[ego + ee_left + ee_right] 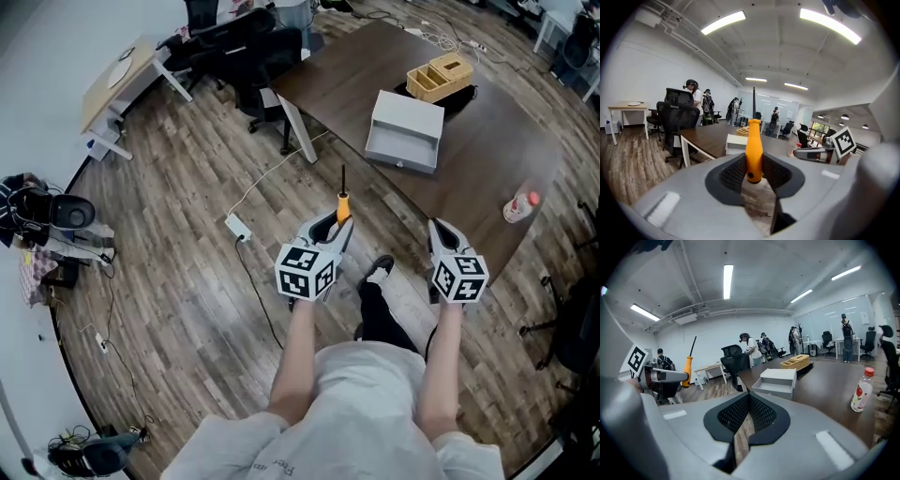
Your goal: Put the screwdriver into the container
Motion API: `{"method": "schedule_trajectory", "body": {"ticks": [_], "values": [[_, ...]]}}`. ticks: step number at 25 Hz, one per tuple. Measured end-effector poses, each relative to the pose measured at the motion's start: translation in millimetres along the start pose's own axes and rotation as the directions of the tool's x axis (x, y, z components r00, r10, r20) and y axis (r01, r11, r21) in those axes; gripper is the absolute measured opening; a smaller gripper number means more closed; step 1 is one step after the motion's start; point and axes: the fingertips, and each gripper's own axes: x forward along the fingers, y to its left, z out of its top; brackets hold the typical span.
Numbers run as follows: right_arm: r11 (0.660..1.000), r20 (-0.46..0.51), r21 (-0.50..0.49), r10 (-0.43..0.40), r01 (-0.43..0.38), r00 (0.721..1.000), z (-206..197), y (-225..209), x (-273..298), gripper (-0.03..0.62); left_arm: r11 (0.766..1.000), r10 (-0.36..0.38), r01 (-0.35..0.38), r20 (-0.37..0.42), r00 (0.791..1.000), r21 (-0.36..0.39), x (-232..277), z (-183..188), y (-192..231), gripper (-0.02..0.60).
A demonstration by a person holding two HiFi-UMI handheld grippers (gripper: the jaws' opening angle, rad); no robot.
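Note:
My left gripper (337, 228) is shut on the orange handle of a screwdriver (343, 204), whose black shaft points up and away from me. In the left gripper view the handle (753, 149) stands upright, clamped between the two dark pads. My right gripper (439, 232) hangs beside it on the right, jaws shut with nothing between them (749, 399). Both hover over the wood floor just short of the dark table (487, 141). On the table stand an open white box (405, 131) and, farther back, a wooden compartment container (439, 78).
A plastic bottle with a red cap (518, 208) stands near the table's right edge. Black office chairs (246, 52) crowd the table's far left corner. A power strip and white cable (236, 226) lie on the floor to my left. People stand in the background.

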Motion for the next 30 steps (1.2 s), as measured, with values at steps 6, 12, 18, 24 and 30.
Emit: {"method": "schedule_trajectory", "body": {"ticks": [6, 12, 18, 24, 30], "values": [[0.999, 0.019, 0.035, -0.001, 0.0, 1.0, 33.5, -35.3, 74.4, 0.002, 0.999, -0.033, 0.033, -0.037, 0.999, 0.003, 76.4, 29.4, 34.4, 0.164], [0.998, 0.037, 0.055, -0.035, 0.033, 0.999, 78.9, -82.8, 123.9, 0.002, 0.994, -0.084, 0.088, -0.08, 0.993, 0.057, 153.9, 69.8, 46.7, 0.164], [0.997, -0.024, 0.073, -0.025, 0.026, 0.999, 61.9, -102.3, 157.8, 0.002, 0.987, -0.118, 0.131, -0.135, 0.984, 0.094, 215.9, 82.4, 57.6, 0.164], [0.989, -0.054, 0.144, -0.01, 0.018, 0.998, 50.4, -117.0, 181.9, 0.002, 0.974, -0.144, 0.173, -0.198, 0.97, 0.143, 259.2, 85.7, 60.5, 0.163], [0.985, -0.059, 0.174, 0.014, -0.003, 0.998, 45.9, -122.2, 207.2, 0.002, 0.959, -0.188, 0.232, -0.246, 0.951, 0.164, 293.8, 85.0, 58.7, 0.163]]}}
